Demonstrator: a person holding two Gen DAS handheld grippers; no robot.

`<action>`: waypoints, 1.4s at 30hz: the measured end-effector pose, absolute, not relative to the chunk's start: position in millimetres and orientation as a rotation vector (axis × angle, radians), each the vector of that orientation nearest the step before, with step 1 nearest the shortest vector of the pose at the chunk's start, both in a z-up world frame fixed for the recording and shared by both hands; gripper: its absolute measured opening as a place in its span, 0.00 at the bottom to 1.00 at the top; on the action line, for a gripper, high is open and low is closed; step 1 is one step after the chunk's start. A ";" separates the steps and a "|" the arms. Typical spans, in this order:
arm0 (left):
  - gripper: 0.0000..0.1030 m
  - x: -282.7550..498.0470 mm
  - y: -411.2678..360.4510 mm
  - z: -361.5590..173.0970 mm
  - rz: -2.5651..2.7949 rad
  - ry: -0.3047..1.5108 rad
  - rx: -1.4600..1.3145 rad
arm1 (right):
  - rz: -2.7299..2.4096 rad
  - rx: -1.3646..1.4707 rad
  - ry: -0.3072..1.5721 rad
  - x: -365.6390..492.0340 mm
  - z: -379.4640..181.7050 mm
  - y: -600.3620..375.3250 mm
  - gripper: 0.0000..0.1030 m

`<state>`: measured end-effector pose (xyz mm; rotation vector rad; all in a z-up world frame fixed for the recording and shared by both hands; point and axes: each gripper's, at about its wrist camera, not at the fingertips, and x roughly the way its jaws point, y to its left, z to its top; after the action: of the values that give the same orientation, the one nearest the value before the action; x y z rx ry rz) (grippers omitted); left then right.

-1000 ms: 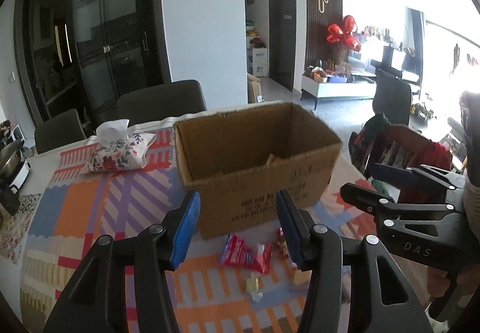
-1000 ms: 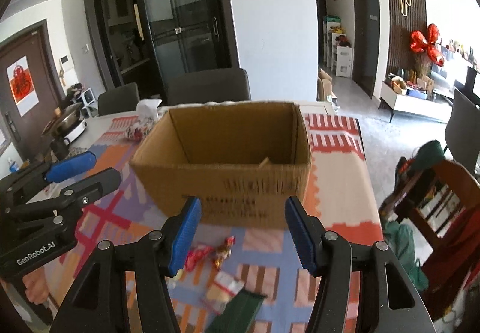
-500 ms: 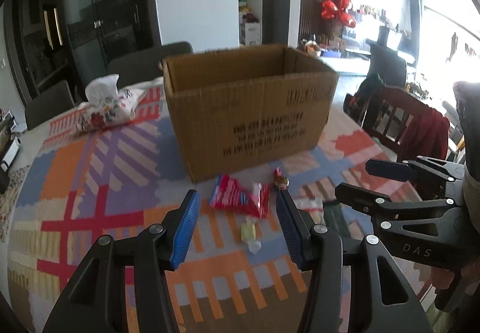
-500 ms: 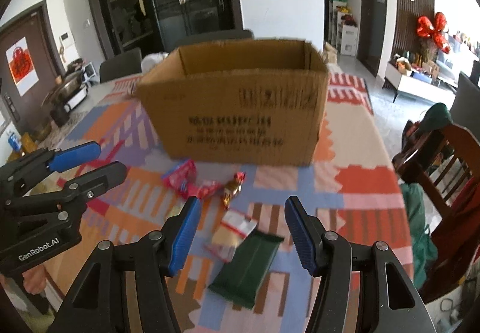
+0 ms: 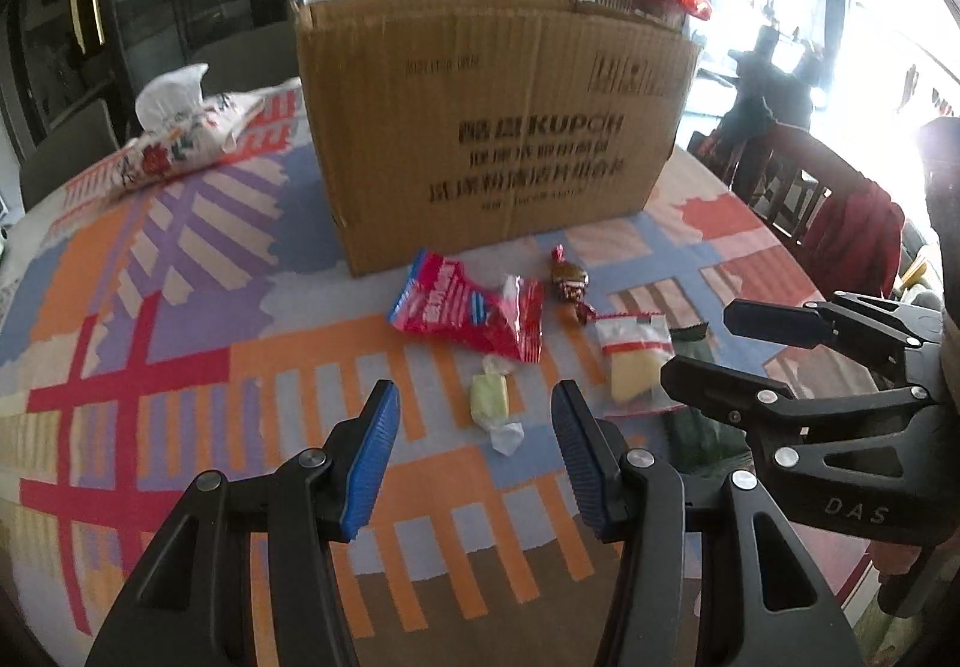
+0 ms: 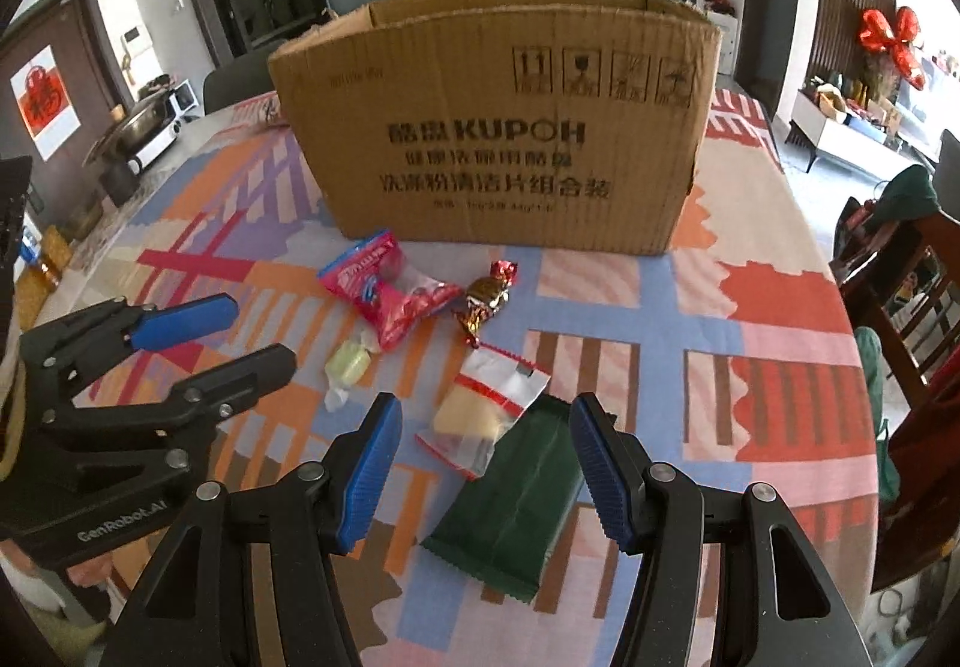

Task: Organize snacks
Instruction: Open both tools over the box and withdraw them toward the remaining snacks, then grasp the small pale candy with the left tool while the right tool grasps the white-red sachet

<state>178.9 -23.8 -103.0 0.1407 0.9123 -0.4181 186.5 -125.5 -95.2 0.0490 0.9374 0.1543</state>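
- Left wrist view: the left tongs (image 5: pixel 474 463) are spread and empty, lined up on the green candy (image 5: pixel 489 397) at 12 o'clock, likely the first pick. The box (image 5: pixel 498 126) stands beyond for filling. The right tongs (image 5: pixel 714 349) at 3 o'clock hide most of the green bar.
- Right wrist view: the right tongs (image 6: pixel 483 472) are spread and empty over the green bar (image 6: pixel 516 511). The red packet (image 6: pixel 390 295) lies at 11 o'clock. The box's inside is hidden.

Both wrist cameras are looking forward and down along their own fingers, close over the surface (image 5: pixel 180 307), facing the cardboard box (image 6: pixel 498 126); both are sharing the box and snacks, each catching the other claw at its edge
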 end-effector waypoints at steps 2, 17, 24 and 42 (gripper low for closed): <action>0.50 182.3 -25.3 -109.1 -0.418 0.926 0.144 | 0.155 0.046 0.950 189.0 -99.4 -125.1 0.58; 0.45 201.0 -30.9 -139.2 -0.402 0.979 0.161 | 0.172 -0.012 0.988 206.7 -120.7 -110.9 0.55; 0.38 206.1 -34.7 -143.7 -0.414 0.984 0.140 | 0.175 -0.010 0.996 212.2 -124.9 -110.3 0.51; 0.18 193.4 -20.9 -127.4 -0.406 0.984 0.061 | 0.178 -0.096 0.997 226.4 -134.7 -91.2 0.49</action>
<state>193.4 -20.9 -127.4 0.0612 0.9843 -0.4062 226.4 -91.2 -134.7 -0.0960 0.9970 0.1784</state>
